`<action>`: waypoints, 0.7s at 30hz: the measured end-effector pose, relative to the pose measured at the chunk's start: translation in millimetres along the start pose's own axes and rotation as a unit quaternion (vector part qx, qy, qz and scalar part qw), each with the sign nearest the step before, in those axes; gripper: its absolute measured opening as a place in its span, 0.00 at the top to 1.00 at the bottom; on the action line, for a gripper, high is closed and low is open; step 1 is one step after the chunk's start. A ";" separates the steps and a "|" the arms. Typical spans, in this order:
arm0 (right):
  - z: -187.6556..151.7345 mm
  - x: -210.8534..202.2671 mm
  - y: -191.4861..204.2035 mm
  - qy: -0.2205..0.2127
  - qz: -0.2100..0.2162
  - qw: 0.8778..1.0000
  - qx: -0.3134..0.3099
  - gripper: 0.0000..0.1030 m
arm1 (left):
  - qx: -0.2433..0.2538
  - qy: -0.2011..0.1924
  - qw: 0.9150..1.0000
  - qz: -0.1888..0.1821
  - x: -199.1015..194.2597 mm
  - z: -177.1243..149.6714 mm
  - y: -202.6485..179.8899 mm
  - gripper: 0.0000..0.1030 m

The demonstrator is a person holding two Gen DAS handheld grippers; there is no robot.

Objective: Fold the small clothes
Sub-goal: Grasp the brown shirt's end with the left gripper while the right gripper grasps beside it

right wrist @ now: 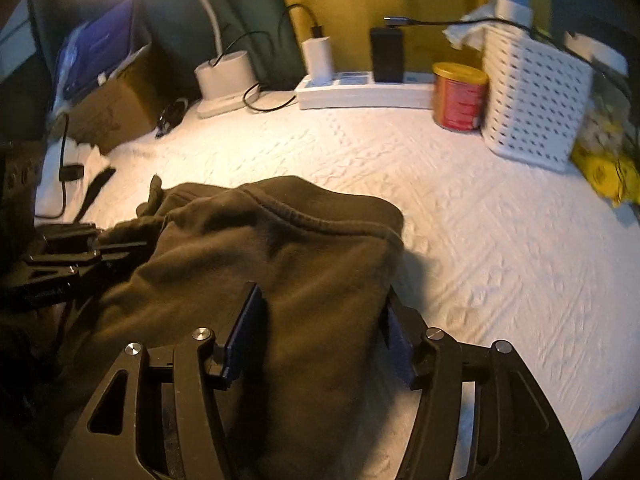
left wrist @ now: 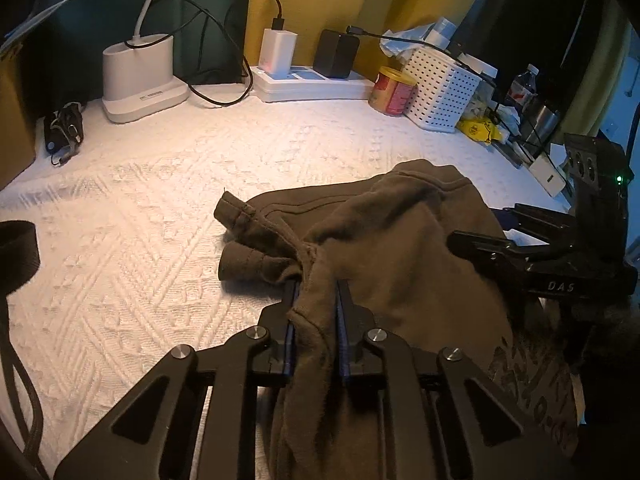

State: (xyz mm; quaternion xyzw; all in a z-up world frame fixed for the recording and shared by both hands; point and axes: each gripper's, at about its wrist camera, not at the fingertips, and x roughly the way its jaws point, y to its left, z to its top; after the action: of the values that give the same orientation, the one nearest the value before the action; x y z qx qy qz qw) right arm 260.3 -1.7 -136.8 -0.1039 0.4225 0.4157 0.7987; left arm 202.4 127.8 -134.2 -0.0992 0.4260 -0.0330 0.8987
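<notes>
A small olive-brown garment (left wrist: 400, 232) lies crumpled on the white textured cover (left wrist: 160, 220), with a hemmed end pointing left and a pale print at its near right. My left gripper (left wrist: 318, 286) is shut on a bunched fold of it, the cloth pinched between the blue pads. In the right wrist view the same garment (right wrist: 280, 240) bulges up with a ribbed hem across the top. My right gripper (right wrist: 320, 292) stands wide open, with a thick part of the cloth filling the gap between its fingers. Each gripper shows at the edge of the other's view, close together.
Along the back stand a white lamp base (left wrist: 140, 72), a power strip with chargers (left wrist: 312, 84), a red and yellow can (left wrist: 392, 90) and a white perforated basket (left wrist: 440, 88). A cardboard box (right wrist: 116, 108) and black cables sit at the left, a yellow packet (right wrist: 604, 176) at the right.
</notes>
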 end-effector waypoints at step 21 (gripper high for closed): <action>1.4 -52.9 35.2 -0.051 0.006 0.998 -0.042 0.87 | 0.019 -0.050 0.998 -0.035 -35.5 -3.6 -25.4 0.92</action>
State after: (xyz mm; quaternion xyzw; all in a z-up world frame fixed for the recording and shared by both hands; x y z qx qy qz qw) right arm 219.0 -9.2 -89.1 -0.1137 0.3644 0.4426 0.8114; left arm 177.7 107.4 -104.3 -0.0989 0.3758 -0.0673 0.9189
